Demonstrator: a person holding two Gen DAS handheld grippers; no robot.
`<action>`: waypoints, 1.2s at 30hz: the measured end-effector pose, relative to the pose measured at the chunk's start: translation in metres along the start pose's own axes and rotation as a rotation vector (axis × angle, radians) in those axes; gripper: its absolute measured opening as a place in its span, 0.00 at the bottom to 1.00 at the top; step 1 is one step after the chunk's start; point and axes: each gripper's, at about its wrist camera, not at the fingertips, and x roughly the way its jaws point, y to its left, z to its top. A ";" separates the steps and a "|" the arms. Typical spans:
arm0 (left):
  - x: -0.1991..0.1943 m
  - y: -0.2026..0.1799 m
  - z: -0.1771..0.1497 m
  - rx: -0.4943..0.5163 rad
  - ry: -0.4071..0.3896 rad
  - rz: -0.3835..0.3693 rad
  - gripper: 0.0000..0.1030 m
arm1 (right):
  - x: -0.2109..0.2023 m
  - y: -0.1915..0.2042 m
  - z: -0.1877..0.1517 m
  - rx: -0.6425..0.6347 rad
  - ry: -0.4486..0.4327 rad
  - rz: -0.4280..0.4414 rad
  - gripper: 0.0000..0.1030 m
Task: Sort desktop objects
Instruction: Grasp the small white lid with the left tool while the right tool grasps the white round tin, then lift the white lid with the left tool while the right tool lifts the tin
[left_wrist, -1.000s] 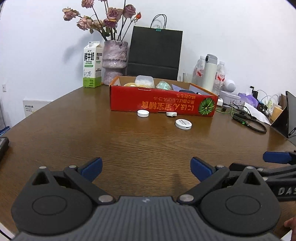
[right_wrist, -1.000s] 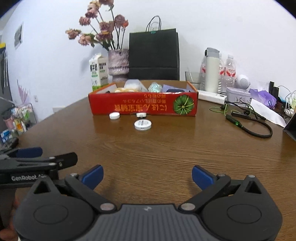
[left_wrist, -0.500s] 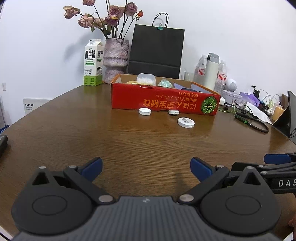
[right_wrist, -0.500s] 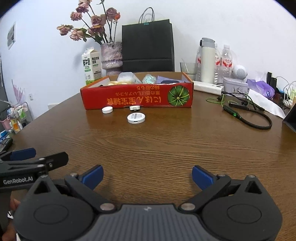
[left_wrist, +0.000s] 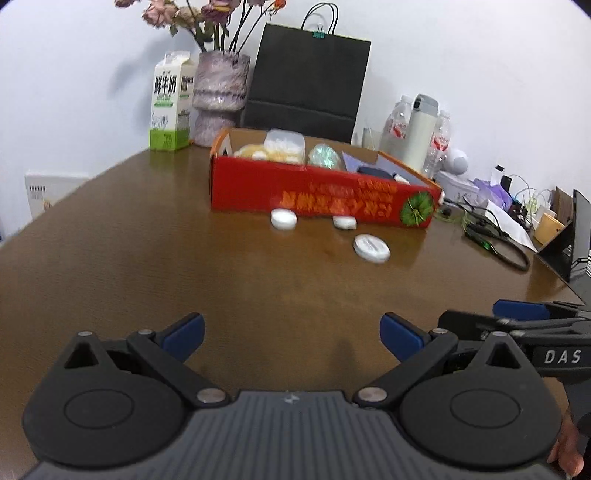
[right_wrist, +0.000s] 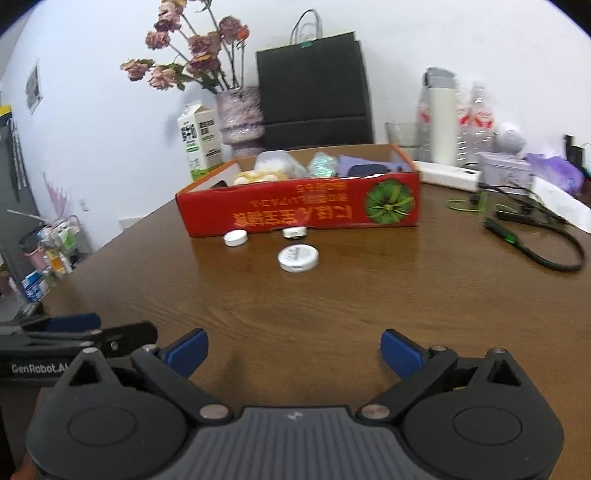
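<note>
Three white round objects lie on the brown wooden table (right_wrist: 369, 306) in front of a red cardboard box (right_wrist: 306, 212): a larger flat disc (right_wrist: 297, 258) stands a little out from the box, a small cap (right_wrist: 235, 237) sits near the box's left end, and a smaller white piece (right_wrist: 294, 232) rests just beside the box's front wall. The box, printed with orange characters and a green round emblem, is open on top and holds a clear plastic tub (left_wrist: 285, 140), yellowish rounded items (left_wrist: 255, 150), a shiny greenish packet (left_wrist: 325, 157) and a dark object (left_wrist: 373, 171); finer detail is blurred. Behind it, toward the table's far edge, stand a milk carton (left_wrist: 170, 103), a vase of dried flowers (left_wrist: 219, 98) and a black paper bag (left_wrist: 308, 79). Bottles (right_wrist: 472, 118), a white flask (right_wrist: 441, 118) and cables (right_wrist: 539, 240) crowd the far right corner. Near the front edge, the left gripper (left_wrist: 291, 334) and right gripper (right_wrist: 293, 350) hover side by side, each with its blue-tipped fingers spread wide and nothing between them.
</note>
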 end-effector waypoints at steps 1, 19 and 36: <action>0.005 0.002 0.006 0.006 -0.003 0.006 1.00 | 0.008 0.001 0.006 -0.008 0.006 -0.002 0.94; 0.155 0.003 0.088 0.142 0.102 -0.104 0.60 | 0.130 0.009 0.069 -0.128 0.085 -0.070 0.37; 0.071 -0.019 0.050 0.134 -0.006 -0.013 0.28 | 0.061 0.005 0.057 -0.058 -0.033 0.001 0.37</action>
